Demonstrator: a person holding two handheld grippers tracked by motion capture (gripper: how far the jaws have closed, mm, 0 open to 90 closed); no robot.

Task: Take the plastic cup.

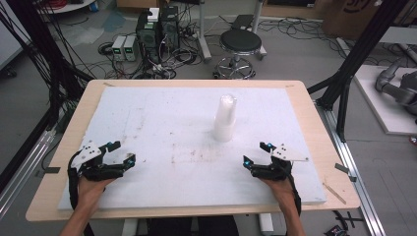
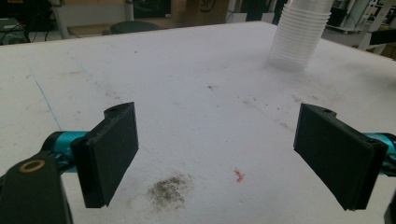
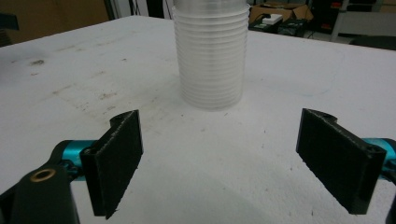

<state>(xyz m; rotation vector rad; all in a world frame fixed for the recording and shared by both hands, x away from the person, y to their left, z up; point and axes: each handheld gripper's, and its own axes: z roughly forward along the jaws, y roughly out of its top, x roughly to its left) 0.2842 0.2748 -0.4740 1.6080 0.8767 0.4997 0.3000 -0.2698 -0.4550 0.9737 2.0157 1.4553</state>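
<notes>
Left gripper (image 1: 121,152) jaws spread wide, nothing between them; right gripper (image 1: 255,153) same, wide apart and empty; both rest low at the near edge of the white foam board (image 1: 162,123), one hand (image 1: 91,189) behind the left, the other hand (image 1: 278,187) behind the right, forearms cut off by the bottom of the high view. Stack of clear plastic cups (image 1: 225,118) stands upright on the board, past the middle and nearer the right gripper, well apart from both; it sits ahead of the right gripper's open jaws, roughly centred between them in the right gripper view (image 3: 211,56), top cropped by the frame; in the left gripper view it's off to the upper right (image 2: 299,35), top also cropped, outside the line of those jaws. Cup count not readable, ribs blur together; high view shows the stack as a pale column, probably slightly tilted, hard to say. Left gripper view picks up a dark smudge (image 2: 169,190) and a small red fleck (image 2: 239,175) on the foam between its jaws; high view shows only faint staining there. Wooden table (image 1: 314,128) frames the board; black stool (image 1: 240,42) and cable clutter on the floor beyond.
</notes>
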